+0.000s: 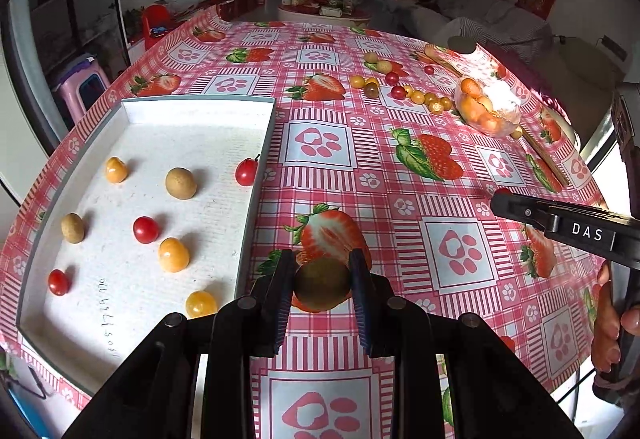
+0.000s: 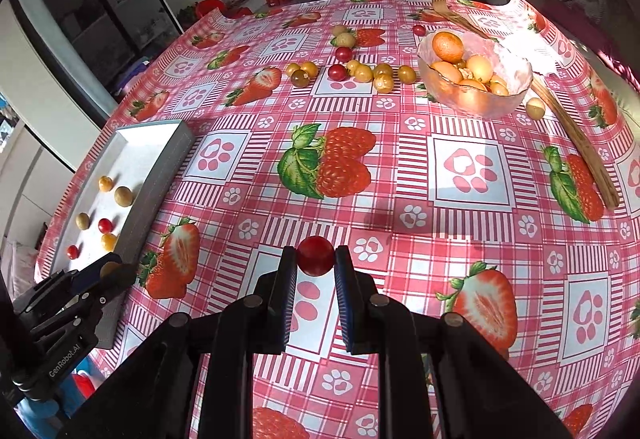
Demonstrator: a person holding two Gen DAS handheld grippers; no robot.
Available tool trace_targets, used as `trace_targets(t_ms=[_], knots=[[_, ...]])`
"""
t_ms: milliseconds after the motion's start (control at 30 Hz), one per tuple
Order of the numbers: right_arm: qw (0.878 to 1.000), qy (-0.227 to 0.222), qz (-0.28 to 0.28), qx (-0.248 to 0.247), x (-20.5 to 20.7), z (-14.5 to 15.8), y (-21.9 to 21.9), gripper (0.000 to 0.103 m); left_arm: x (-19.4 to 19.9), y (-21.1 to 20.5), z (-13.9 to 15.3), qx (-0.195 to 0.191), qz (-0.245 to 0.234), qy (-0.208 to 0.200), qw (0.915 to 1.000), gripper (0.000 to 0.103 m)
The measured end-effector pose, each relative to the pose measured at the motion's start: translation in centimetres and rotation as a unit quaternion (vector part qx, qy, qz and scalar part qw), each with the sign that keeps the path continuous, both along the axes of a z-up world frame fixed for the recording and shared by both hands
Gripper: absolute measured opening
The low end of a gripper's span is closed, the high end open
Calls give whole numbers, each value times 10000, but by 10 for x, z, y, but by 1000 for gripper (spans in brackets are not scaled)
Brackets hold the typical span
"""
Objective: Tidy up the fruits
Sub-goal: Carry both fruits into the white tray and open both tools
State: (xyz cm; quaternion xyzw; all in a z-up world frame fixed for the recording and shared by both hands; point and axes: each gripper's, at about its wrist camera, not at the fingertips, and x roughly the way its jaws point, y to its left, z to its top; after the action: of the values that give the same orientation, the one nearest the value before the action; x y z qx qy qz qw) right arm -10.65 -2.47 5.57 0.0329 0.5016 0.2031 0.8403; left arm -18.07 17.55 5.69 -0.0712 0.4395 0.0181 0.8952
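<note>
Jaws of the left gripper hold a brownish-green fruit above the bench, with the white tray just to their left. Jaws of the right gripper pinch a red cherry tomato; the glass bowl stands far ahead, to their right.

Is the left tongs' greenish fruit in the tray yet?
Not yet. The left tongs grip the greenish fruit over the tablecloth, just outside the white tray's wall.
</note>
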Motion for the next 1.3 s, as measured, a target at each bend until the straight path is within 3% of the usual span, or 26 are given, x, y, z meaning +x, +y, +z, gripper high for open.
trace_targets(t_ms=[733,1067,1300], knots=[[9958,-252,864,-188,-28,32,100,21,-45,73,16,58,835,-578,9948,29],[9888,-327,1415,-354,-30,38,162,21,-50,119,3,-35,1319,-522,9899,29],[9833,-245,1758,-400,-21,34,205,21,-46,146,-15,-54,1524,-250,9880,29]])
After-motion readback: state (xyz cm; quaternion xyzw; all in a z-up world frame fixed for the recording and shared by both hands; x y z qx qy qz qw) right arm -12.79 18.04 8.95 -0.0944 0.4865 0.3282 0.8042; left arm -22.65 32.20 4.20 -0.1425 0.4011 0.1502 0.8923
